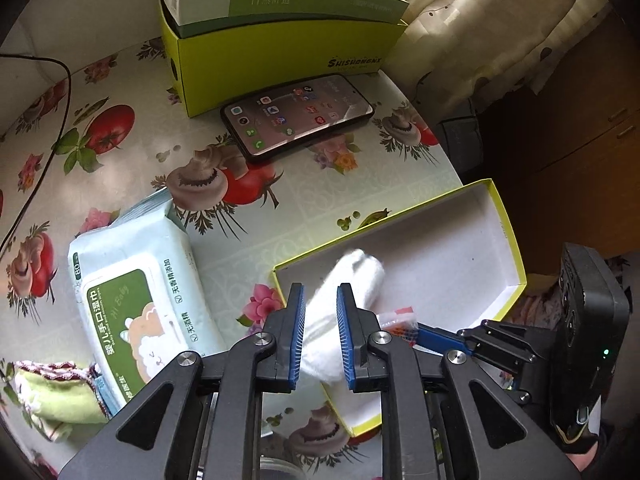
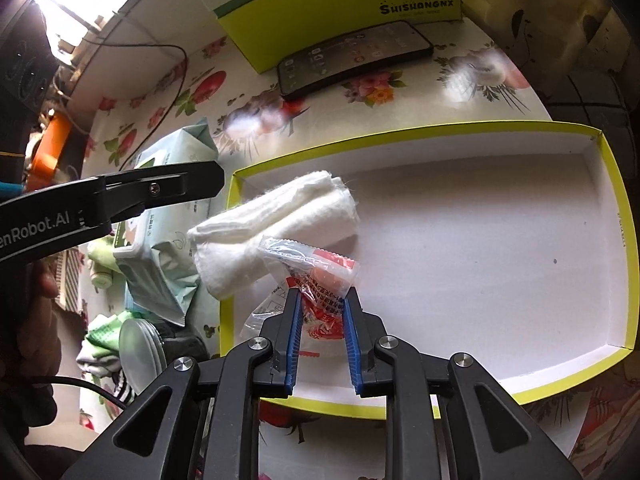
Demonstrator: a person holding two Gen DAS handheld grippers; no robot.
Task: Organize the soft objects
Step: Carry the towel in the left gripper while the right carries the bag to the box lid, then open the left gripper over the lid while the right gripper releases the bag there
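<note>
Gripping a folded white cloth (image 1: 352,280) between their blue pads, the left tongs (image 1: 321,292) are clenched on it; the far end of the cloth reaches over the near wall of the shallow yellow-green box lid (image 1: 508,216) and lies above its white bottom. In the right wrist view the same cloth (image 2: 276,224) crosses the left corner of the lid (image 2: 616,200), partly inside and partly hanging outside over the rim. The left tongs (image 2: 218,184) show there only from the side, as a black finger beside the cloth.

The right tongs (image 2: 322,296) are clenched on a small clear plastic packet (image 2: 320,276) with red print, which is held at the left part of the lid, just beside the cloth and touching it. From the left wrist view this packet (image 1: 398,320) is partly hidden behind the right finger of the left tongs, and the right tongs (image 1: 424,334) come in from the right.

The lid stands on a tabletop (image 1: 320,200) covered with a cloth printed with tomatoes and mushrooms. A pack of wet wipes (image 1: 136,296) lies left of the lid, and a green towel (image 1: 56,400) lies beside the pack. Farther away a phone (image 1: 298,116) with a lit screen rests flat in front of a yellow-green box (image 1: 280,60).
</note>
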